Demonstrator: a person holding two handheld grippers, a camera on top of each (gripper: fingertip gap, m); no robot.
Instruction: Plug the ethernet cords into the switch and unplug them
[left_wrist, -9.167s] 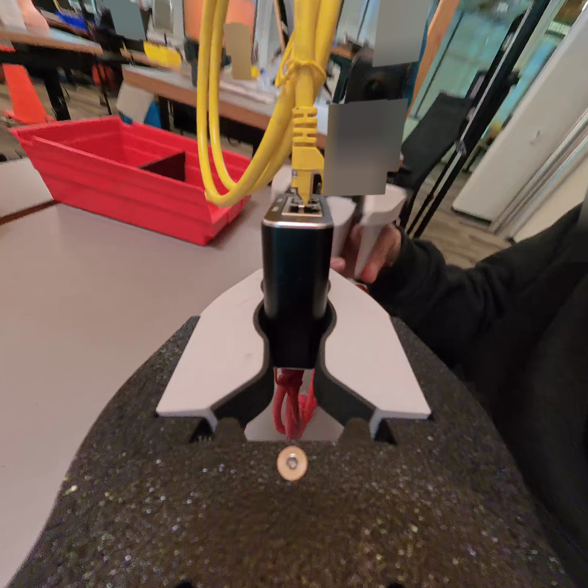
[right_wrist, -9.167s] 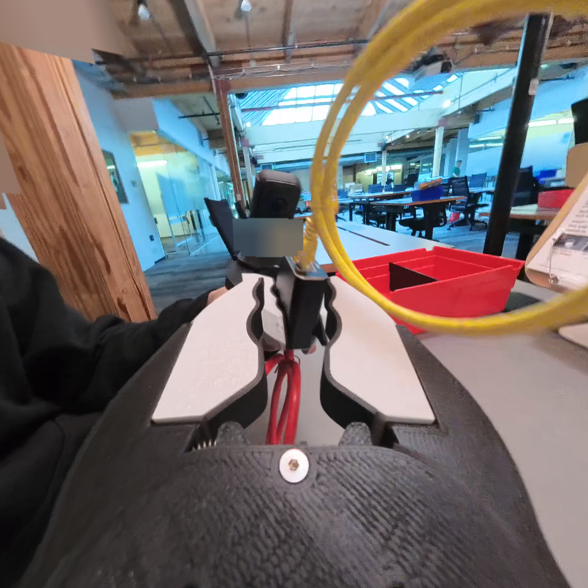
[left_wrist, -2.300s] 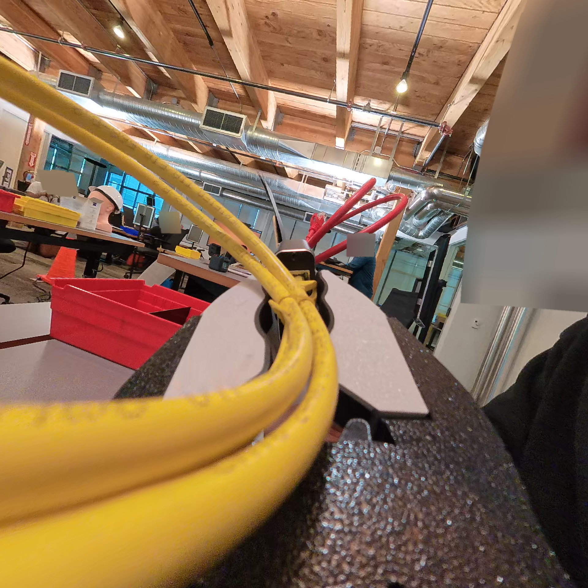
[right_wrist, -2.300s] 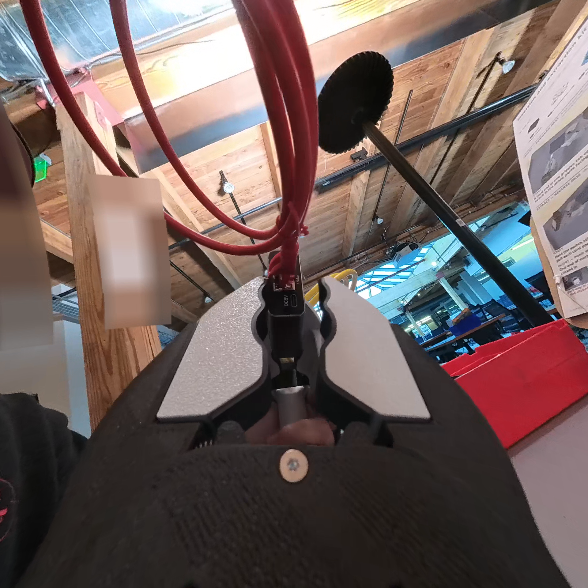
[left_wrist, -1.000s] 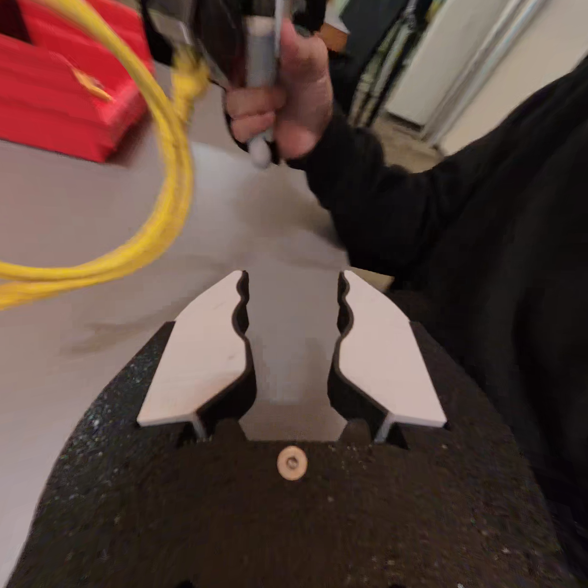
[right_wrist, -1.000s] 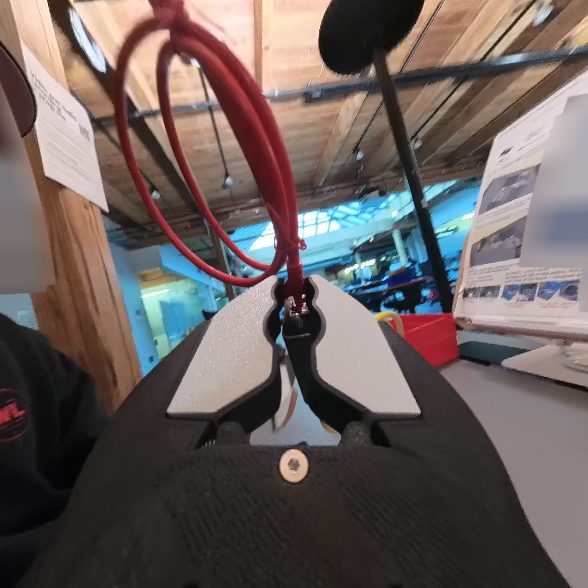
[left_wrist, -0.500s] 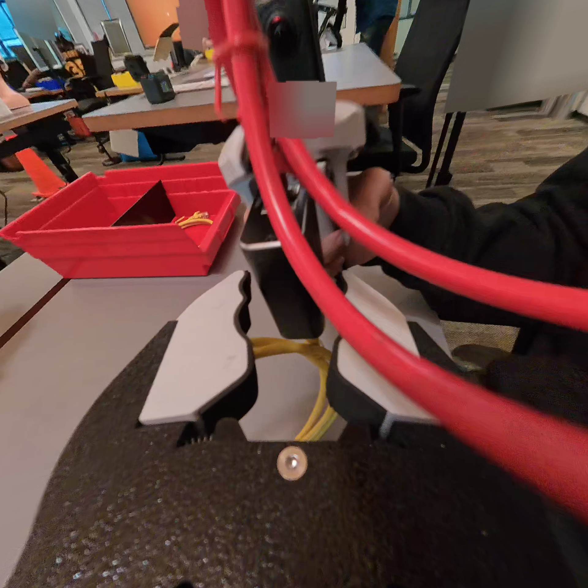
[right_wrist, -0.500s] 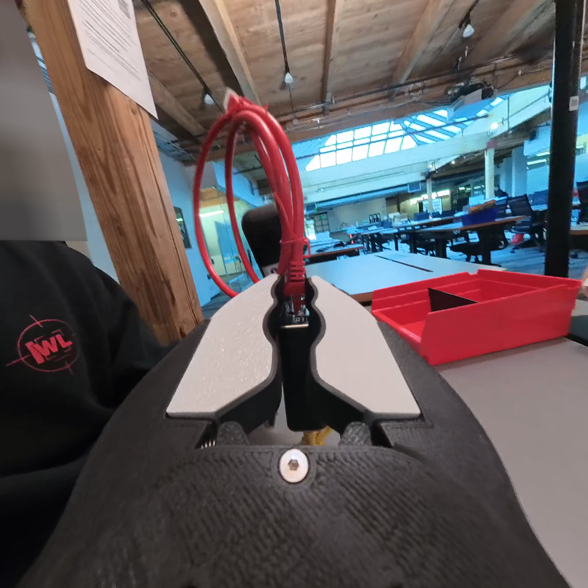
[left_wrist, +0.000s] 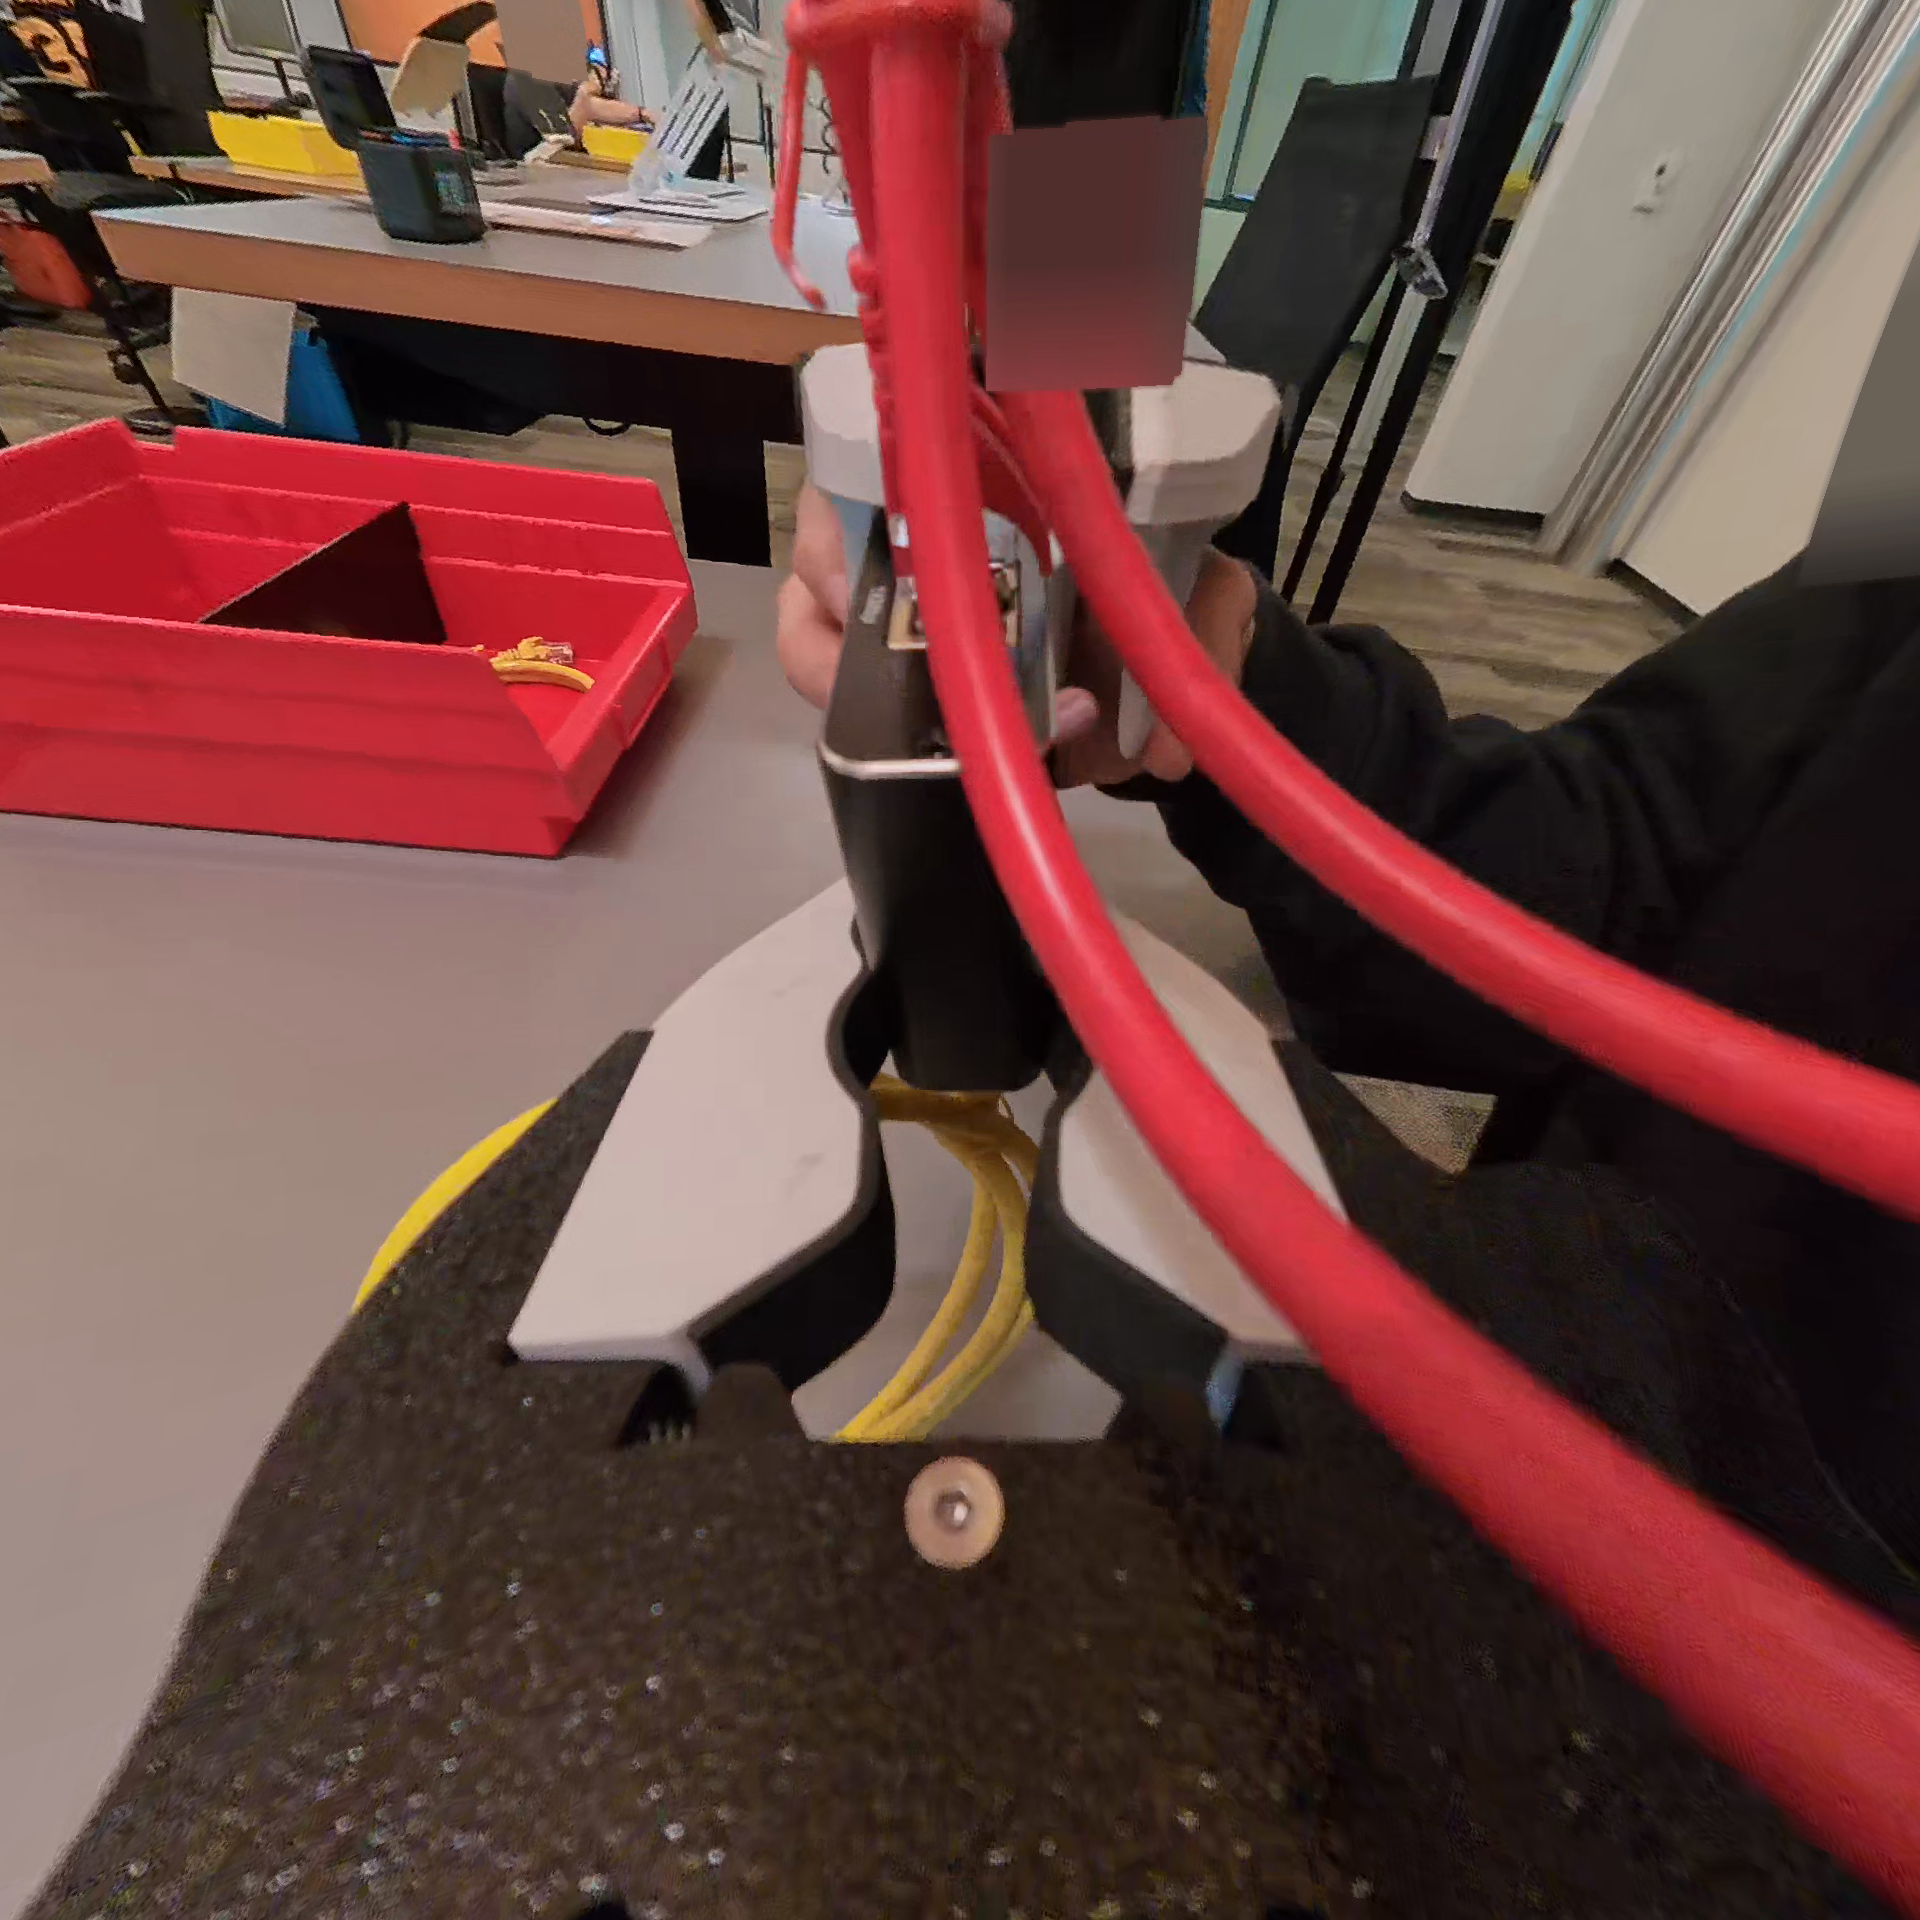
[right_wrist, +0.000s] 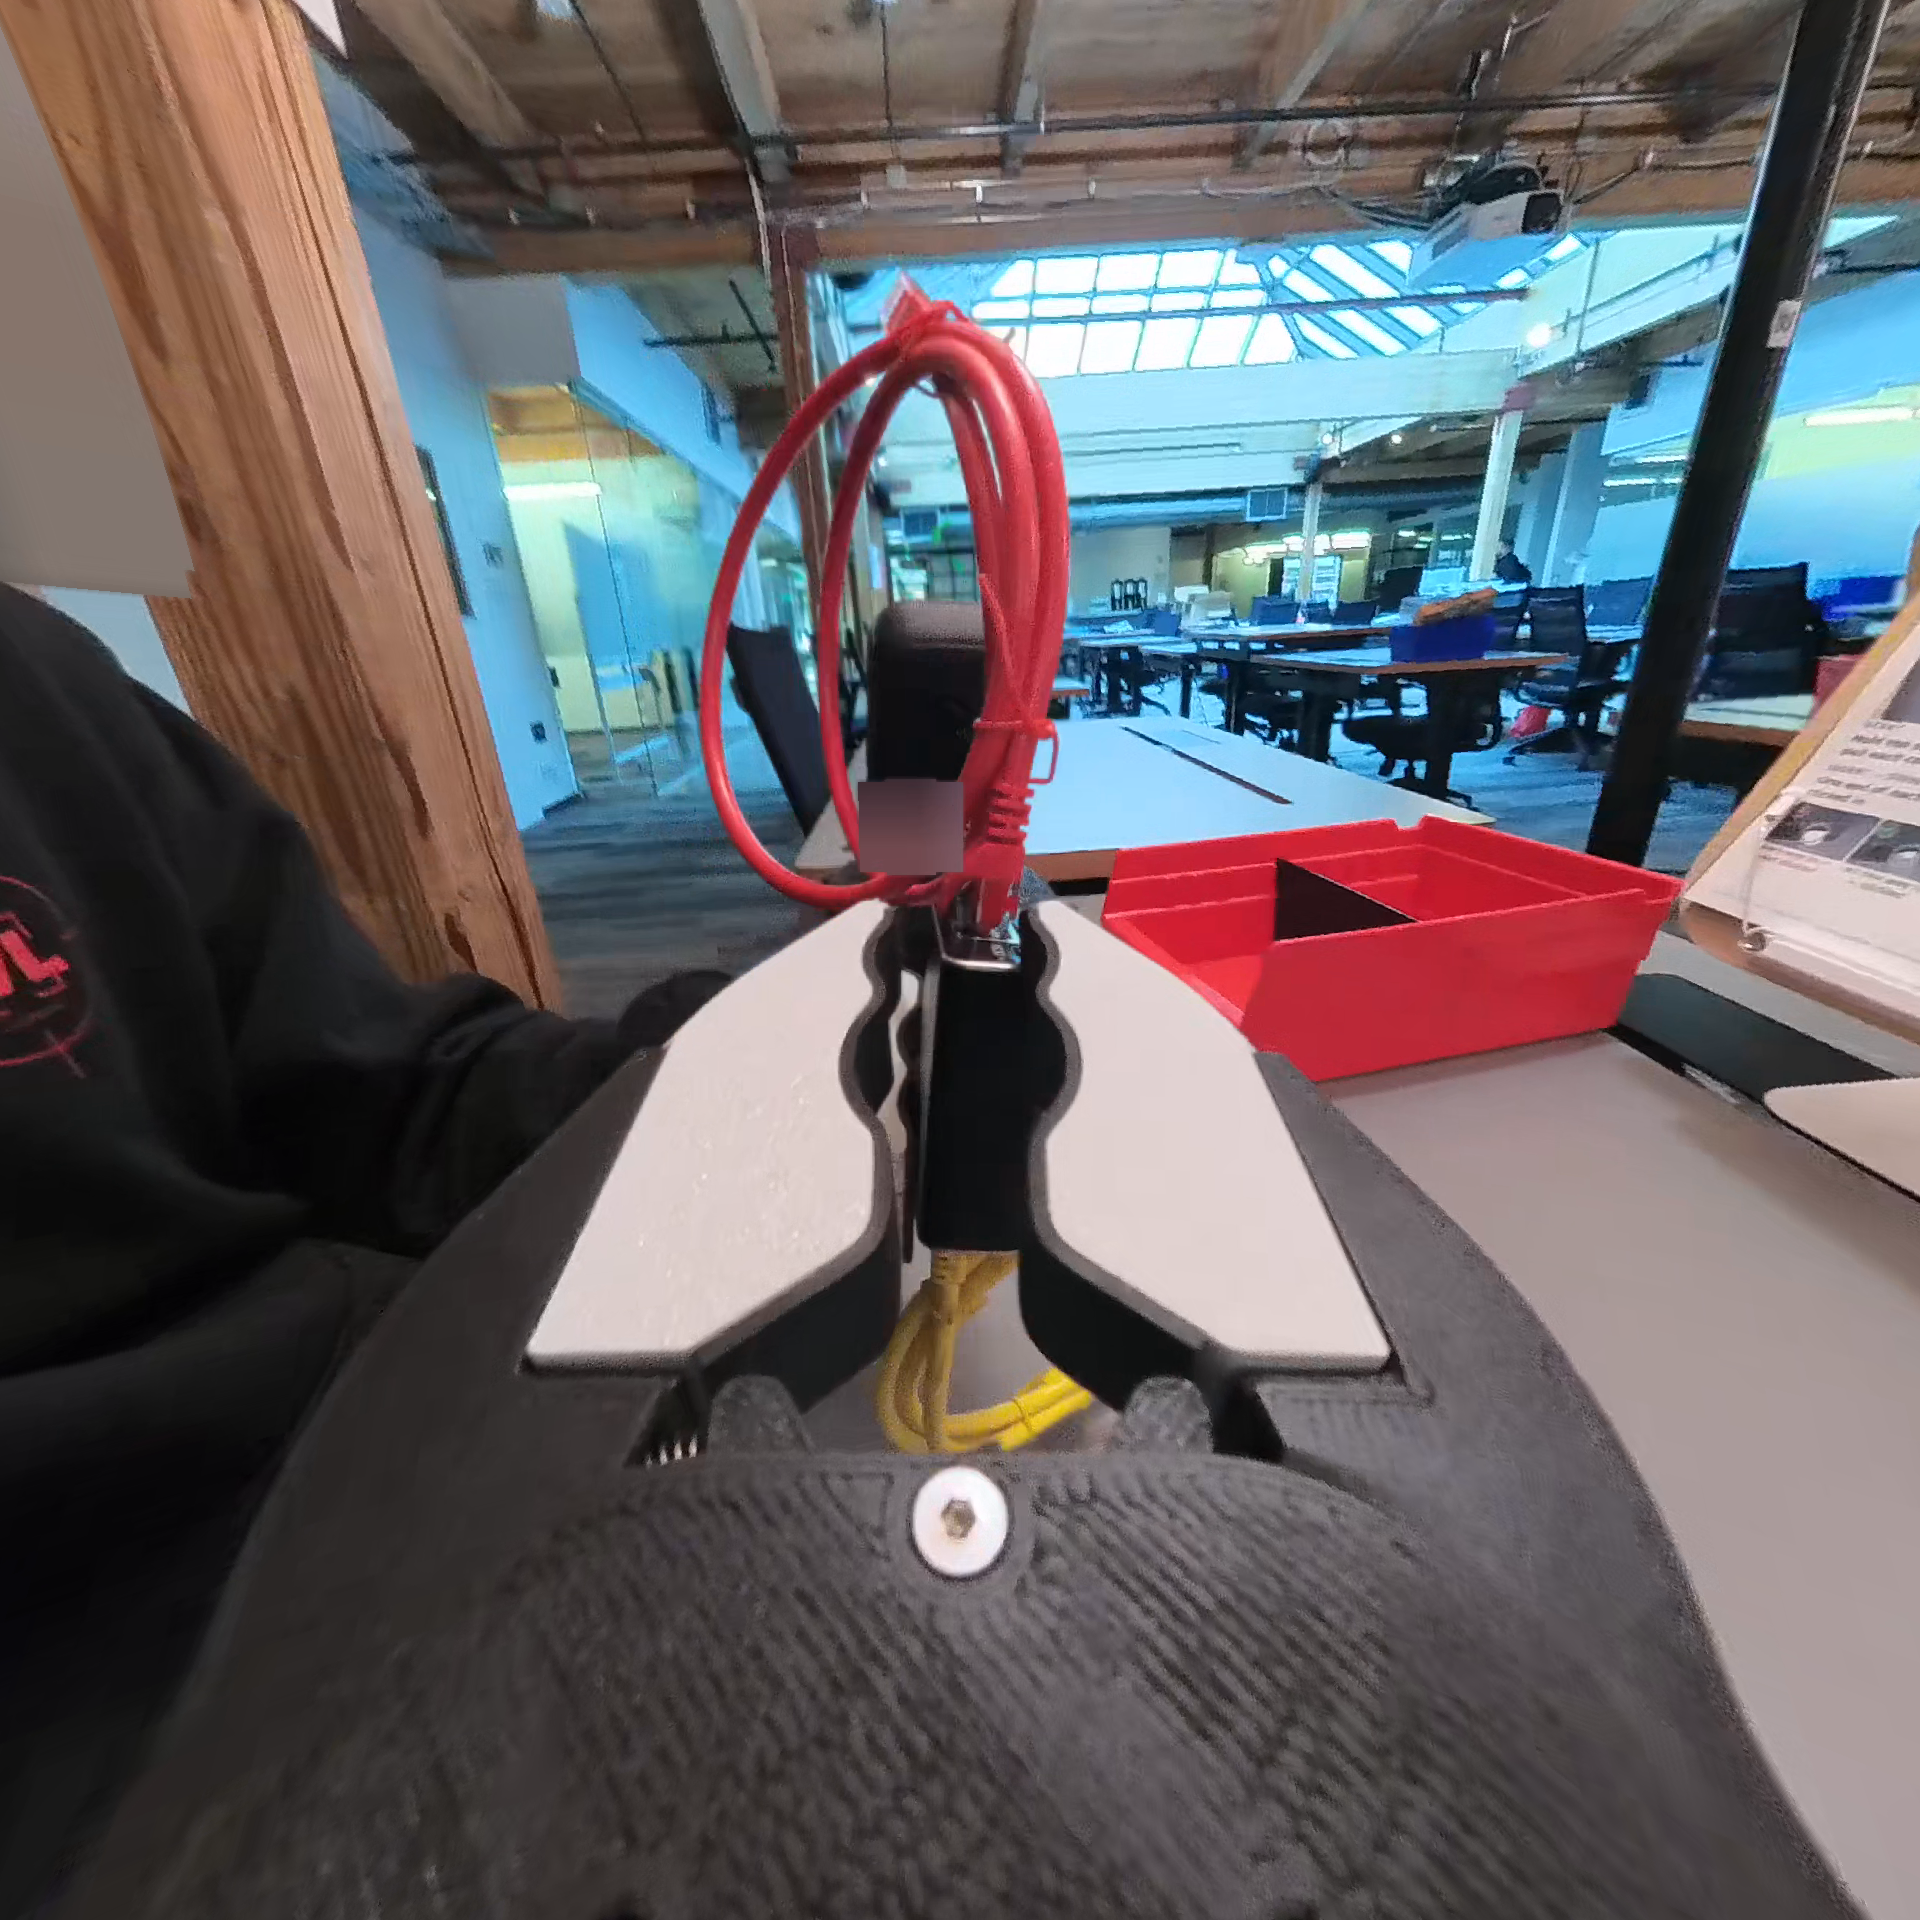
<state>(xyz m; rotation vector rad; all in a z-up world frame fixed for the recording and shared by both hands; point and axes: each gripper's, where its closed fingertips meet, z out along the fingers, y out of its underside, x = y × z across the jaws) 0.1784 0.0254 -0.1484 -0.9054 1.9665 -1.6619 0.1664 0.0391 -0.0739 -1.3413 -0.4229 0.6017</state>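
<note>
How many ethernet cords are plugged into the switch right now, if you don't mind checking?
2. The red cord enters the switch at its top; the yellow cord hangs from its underside. A further plug could be hidden.

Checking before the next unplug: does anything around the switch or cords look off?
Mostly orderly. One oddity: a loose yellow cord end lies in the red bin, apart from the yellow cord hanging under the switch. Both grippers clamp the switch; the red cord is plugged in on top.
</note>
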